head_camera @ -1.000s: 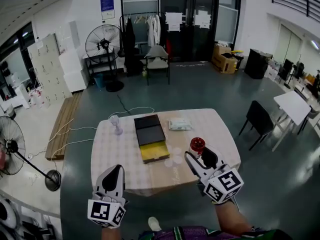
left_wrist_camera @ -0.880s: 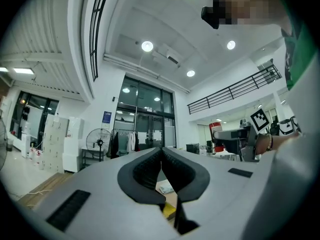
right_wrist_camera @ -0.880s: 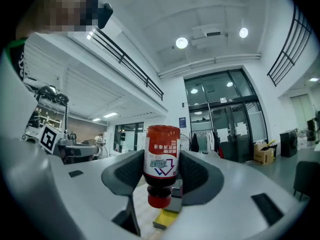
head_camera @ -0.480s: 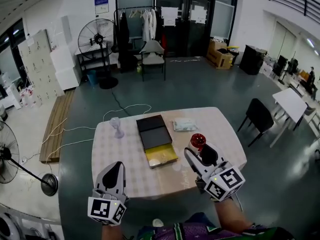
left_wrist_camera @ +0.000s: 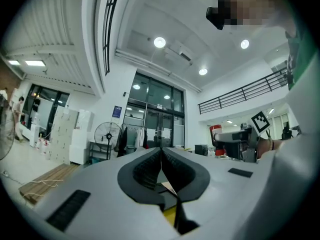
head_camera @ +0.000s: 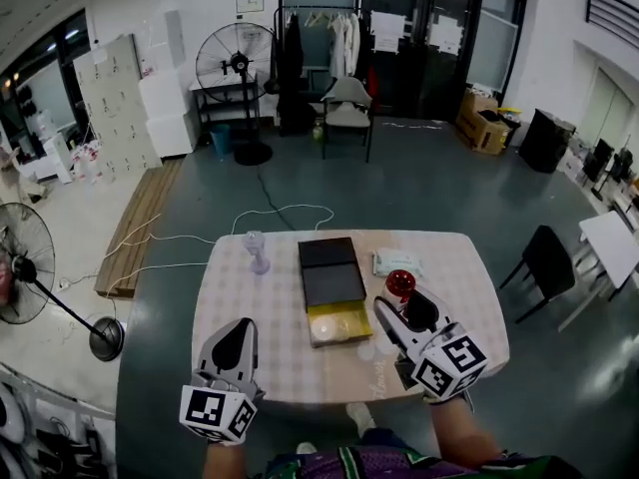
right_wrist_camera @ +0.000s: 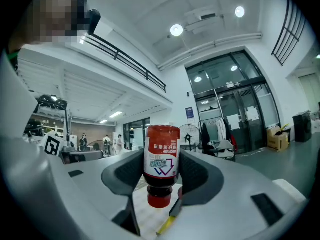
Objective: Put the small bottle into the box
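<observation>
Now: small bottle [right_wrist_camera: 161, 154] pinched mid-body, across label, by right tongs [head_camera: 401, 309], just right of box [head_camera: 332, 285] on table [head_camera: 250, 312]. Left tongs [left_wrist_camera: 161, 166] pressed together, empty. Bottle likely light, rigid, smooth-sided; label-height grip suits.

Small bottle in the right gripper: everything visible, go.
The small bottle is clamped between the jaws of the right gripper, which press its sides. It has a dark body, plastic by the look, and a white label with blue and red print. A red cap sits on a narrow neck at its lower end in the right gripper view, and the other end is red too. In the head view it is over the table, right of the open box, not in it. Contact with the table cannot be told.
</observation>
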`<state>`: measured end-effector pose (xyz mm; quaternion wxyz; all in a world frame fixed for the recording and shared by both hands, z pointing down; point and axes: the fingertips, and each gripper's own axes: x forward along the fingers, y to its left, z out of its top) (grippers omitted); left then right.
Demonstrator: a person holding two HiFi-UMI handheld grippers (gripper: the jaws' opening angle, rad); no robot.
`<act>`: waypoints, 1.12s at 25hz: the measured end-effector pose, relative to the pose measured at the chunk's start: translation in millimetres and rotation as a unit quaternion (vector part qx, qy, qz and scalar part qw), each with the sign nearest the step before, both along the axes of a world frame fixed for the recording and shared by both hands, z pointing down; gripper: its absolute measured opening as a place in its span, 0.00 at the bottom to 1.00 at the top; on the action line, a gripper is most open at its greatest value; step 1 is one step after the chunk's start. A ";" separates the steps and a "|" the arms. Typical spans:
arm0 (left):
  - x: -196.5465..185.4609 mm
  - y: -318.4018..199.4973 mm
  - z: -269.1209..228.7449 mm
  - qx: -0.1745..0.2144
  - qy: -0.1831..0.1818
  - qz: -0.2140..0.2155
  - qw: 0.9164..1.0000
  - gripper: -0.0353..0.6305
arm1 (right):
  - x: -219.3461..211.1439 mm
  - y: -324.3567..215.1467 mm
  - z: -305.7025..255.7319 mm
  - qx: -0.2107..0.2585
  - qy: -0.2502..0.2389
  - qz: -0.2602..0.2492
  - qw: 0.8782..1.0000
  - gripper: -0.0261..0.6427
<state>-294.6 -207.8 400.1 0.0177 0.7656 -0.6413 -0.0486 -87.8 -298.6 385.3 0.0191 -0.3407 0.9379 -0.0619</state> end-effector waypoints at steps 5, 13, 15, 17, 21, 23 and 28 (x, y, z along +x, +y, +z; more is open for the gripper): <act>14.1 -22.0 -14.3 0.003 0.001 -0.059 0.998 0.09 | -5.9 -44.6 -10.6 0.004 -0.002 -0.073 0.997 0.38; 52.9 -65.0 -27.4 0.013 -0.010 -0.109 0.994 0.09 | -2.7 -97.6 9.5 -0.024 -0.002 -0.164 0.986 0.38; 59.6 -72.0 -24.9 0.009 -0.016 -0.110 0.994 0.09 | -6.1 -104.5 20.4 -0.030 0.005 -0.179 0.983 0.38; 66.8 -77.9 -22.0 0.001 -0.021 -0.110 0.994 0.09 | -4.7 -111.9 30.6 -0.036 0.011 -0.187 0.982 0.38; 66.0 -83.6 -16.0 -0.009 -0.024 -0.118 0.993 0.09 | -9.4 -126.2 56.9 -0.061 0.022 -0.195 0.979 0.38; 59.2 -82.0 -11.3 -0.012 -0.024 -0.127 0.992 0.09 | -17.5 -128.4 73.3 -0.075 0.030 -0.201 0.976 0.38; 51.0 -79.3 -0.6 -0.015 -0.024 -0.139 0.990 0.09 | -33.7 -133.1 115.2 -0.111 0.053 -0.219 0.968 0.38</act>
